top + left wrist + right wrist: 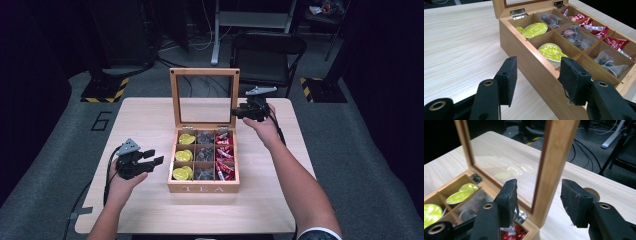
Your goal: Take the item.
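Note:
A wooden tea box (203, 188) stands mid-table with its glass lid (204, 71) upright. Its compartments hold yellow-green capsules (183, 156), dark tea bags (204, 155) and red sachets (225, 156). My left gripper (152, 158) hovers just left of the box, jaws apart and holding nothing; in the left gripper view its pads (509, 77) frame the box's side wall (536, 72) from a short way off. My right gripper (237, 112) is at the lid's right edge. The right gripper view has the lid's wooden frame (551, 165) standing between the jaws, with a gap on each side.
The light wooden table (150, 120) has bare room left of and in front of the box. A black chair (267, 50) stands behind the far edge. Hazard-striped bases (105, 90) and cables lie on the floor beyond.

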`<state>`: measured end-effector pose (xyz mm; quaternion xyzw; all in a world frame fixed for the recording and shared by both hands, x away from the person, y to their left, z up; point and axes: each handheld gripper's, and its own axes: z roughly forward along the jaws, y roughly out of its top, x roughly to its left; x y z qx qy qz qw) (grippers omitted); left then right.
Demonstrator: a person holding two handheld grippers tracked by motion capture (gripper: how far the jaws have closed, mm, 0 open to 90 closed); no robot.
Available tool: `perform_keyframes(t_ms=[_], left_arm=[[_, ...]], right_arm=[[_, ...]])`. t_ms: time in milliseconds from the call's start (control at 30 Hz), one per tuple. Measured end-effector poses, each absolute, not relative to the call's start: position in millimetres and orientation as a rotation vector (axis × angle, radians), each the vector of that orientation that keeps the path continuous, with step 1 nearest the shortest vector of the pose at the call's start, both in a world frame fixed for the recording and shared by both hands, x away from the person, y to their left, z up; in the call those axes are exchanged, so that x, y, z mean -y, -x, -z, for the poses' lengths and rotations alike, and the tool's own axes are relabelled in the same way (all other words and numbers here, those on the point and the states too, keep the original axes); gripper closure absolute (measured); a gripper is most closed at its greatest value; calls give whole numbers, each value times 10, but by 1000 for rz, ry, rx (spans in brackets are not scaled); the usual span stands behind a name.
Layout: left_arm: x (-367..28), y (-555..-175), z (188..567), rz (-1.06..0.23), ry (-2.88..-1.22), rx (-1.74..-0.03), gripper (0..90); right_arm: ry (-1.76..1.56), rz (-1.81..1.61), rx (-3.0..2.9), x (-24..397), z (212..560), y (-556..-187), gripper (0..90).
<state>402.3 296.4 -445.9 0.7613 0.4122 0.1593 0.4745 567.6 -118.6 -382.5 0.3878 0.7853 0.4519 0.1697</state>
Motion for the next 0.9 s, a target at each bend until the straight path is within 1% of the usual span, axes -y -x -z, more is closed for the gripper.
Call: perform_keyframes(t_ms=[133,167,533,633,900], left_arm=[[-2971,-4028,4466,-387,-1859,-1015,481],[-2970,-4028,4473,-385,-1863,-1017,480],[-2981,-4036,4496,-379,-1864,-1030,467],[-2989,-4035,4493,-382,-1863,-1028,465],[-2981,-4032,4502,-380,-1861,-1036,462]], right_arm=[[-1083,-1294,-2221,1181,3801,-5541,467],[-1055,-1289,-2229,1180,3799,-5459,467],[-1011,-1278,-2257,1152,3860,-5150,455],[-1006,-1307,-2272,1156,3890,-5069,478],[-960,-1298,-2295,1114,3962,-4821,478]])
